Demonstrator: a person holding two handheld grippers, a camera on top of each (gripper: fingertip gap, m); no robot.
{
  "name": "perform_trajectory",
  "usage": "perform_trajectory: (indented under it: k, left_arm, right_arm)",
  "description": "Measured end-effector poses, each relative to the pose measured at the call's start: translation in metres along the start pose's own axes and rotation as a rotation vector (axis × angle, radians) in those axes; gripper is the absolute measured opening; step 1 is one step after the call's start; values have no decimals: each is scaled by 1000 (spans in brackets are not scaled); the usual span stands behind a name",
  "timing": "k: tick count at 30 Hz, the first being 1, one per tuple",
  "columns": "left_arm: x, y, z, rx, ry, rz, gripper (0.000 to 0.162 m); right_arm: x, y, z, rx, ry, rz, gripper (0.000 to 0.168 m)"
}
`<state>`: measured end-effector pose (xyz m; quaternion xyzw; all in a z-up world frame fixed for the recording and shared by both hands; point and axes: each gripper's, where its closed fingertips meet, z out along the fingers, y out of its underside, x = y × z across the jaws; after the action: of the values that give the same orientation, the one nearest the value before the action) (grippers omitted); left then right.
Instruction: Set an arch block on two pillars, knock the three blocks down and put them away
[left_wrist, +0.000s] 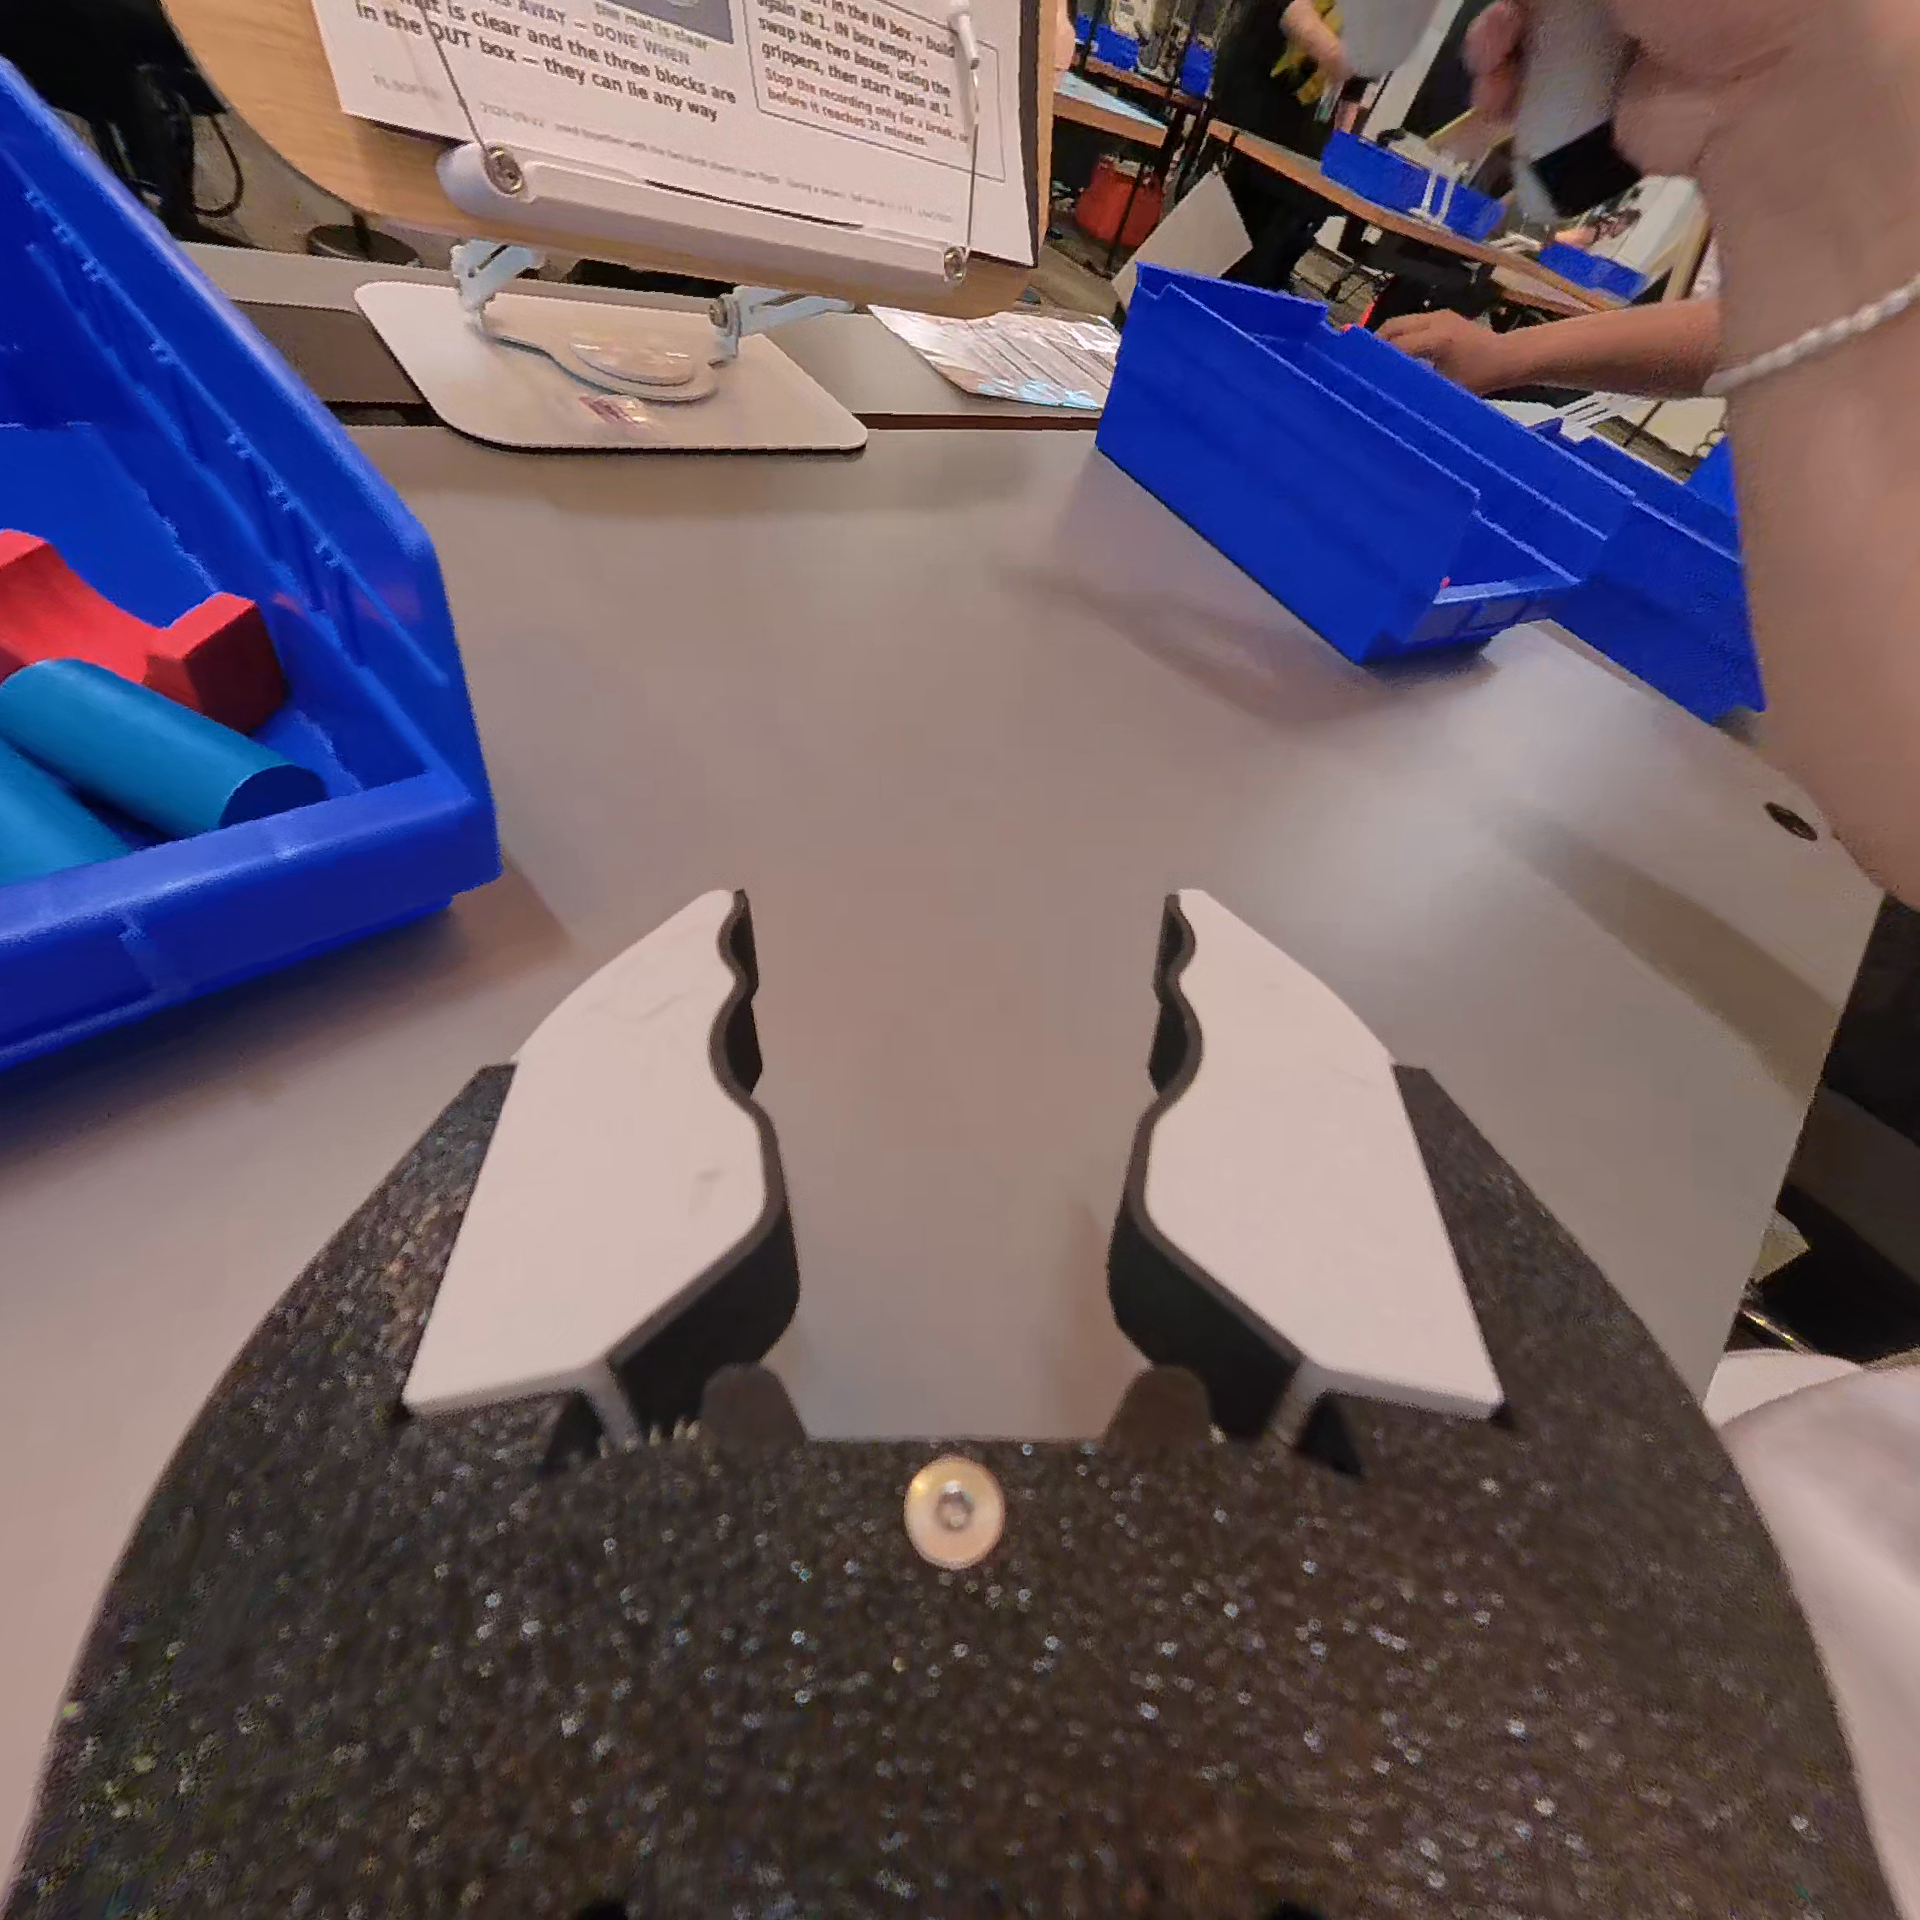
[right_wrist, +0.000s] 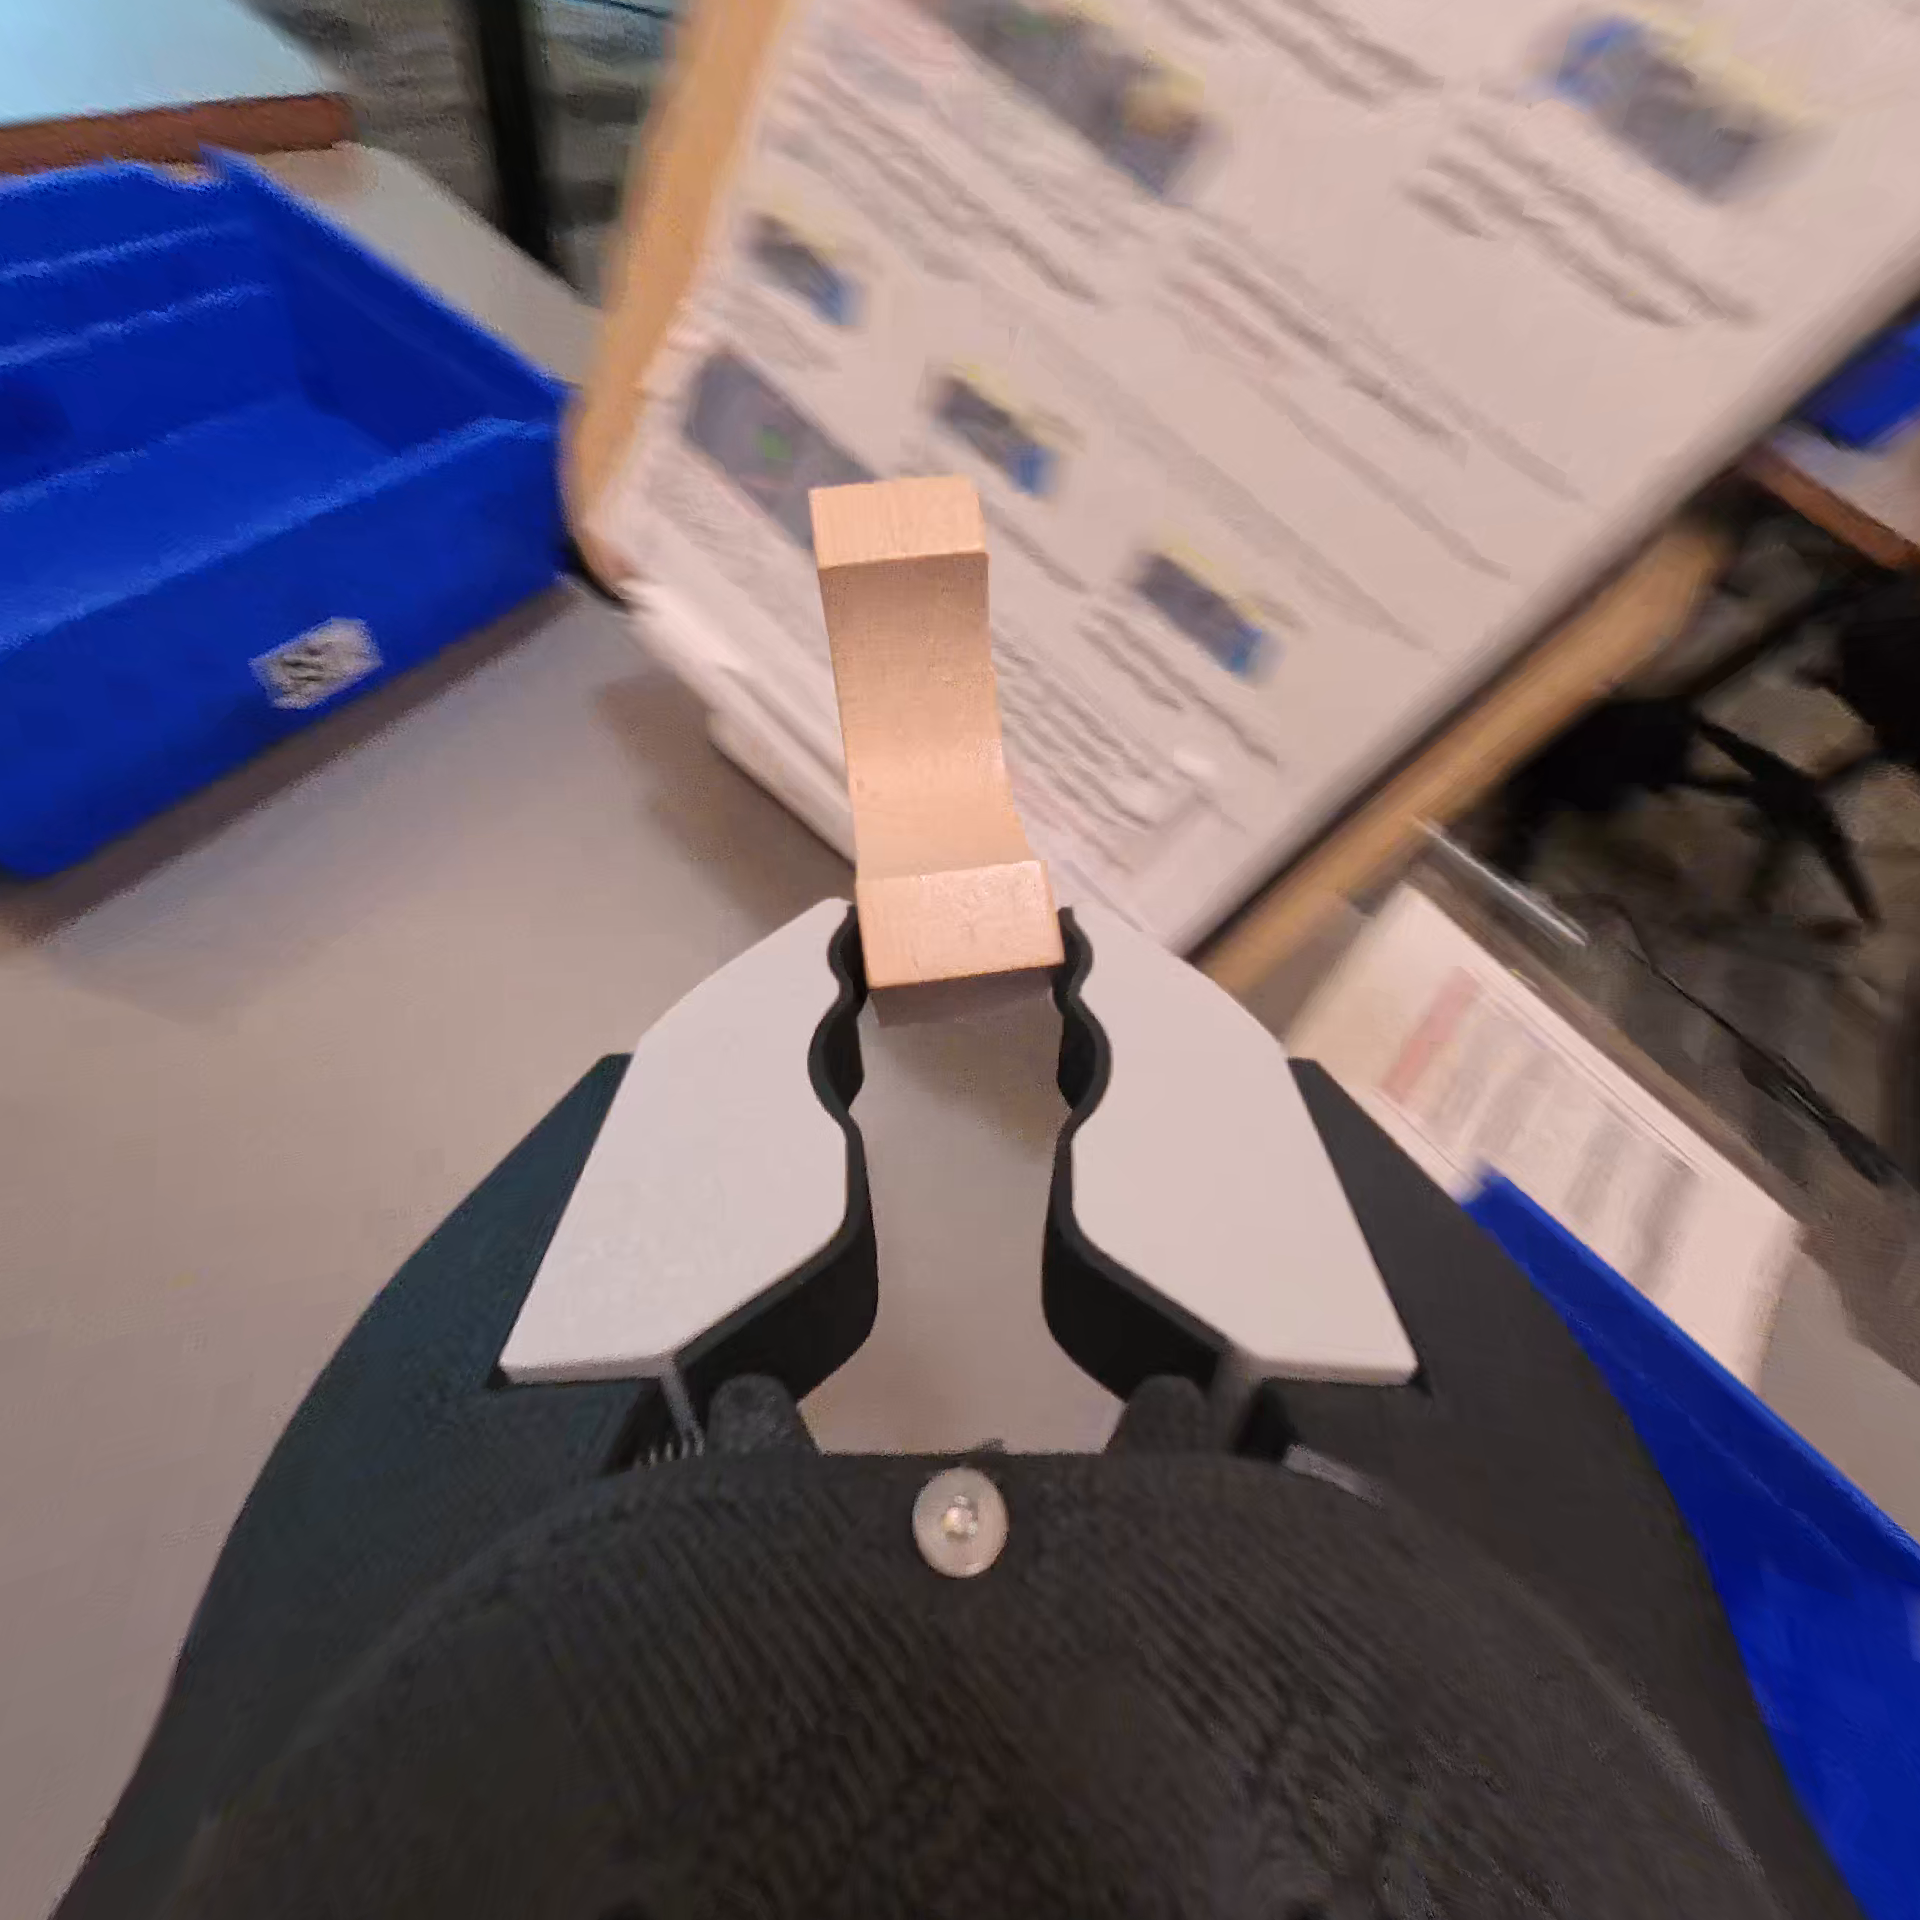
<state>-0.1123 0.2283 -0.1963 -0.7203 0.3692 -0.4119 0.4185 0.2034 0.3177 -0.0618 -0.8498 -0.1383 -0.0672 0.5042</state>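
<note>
My left gripper (left_wrist: 958, 914) is open and empty, low over the grey table (left_wrist: 935, 675). A blue bin (left_wrist: 312, 790) stands to its left and holds a red arch block (left_wrist: 197, 649) and two teal cylinders (left_wrist: 145, 748). My right gripper (right_wrist: 961, 935) is shut on one end of a plain wooden arch block (right_wrist: 920, 727). It holds the block up above the table (right_wrist: 364, 987), pointing away from me. The right wrist view is blurred by motion.
A second blue bin (left_wrist: 1351, 499) lies tilted at the right. A person's hand and wrist with a bracelet (left_wrist: 1818, 343) reach in there. An instruction sheet on a wooden stand (left_wrist: 675, 114) is at the back. In the right wrist view a blue bin (right_wrist: 208, 520) stands at left and another bin's edge (right_wrist: 1714, 1455) at right. Across from one pair of fingers to the other is roughly 35 cm.
</note>
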Motion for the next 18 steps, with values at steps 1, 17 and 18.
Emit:
perform_trajectory:
  k: [1,17,18]
  left_arm:
    - [2,-1,2,-2,6,3,73]
    - [26,0,22,-68,20,57,74]
    - [27,-1,23,-68,20,57,74]
  right_arm:
    - [32,10,-14,-27,68,27,35]
    - [233,272,-58,-531,394,442,35]
    - [233,279,-55,-556,402,430,35]
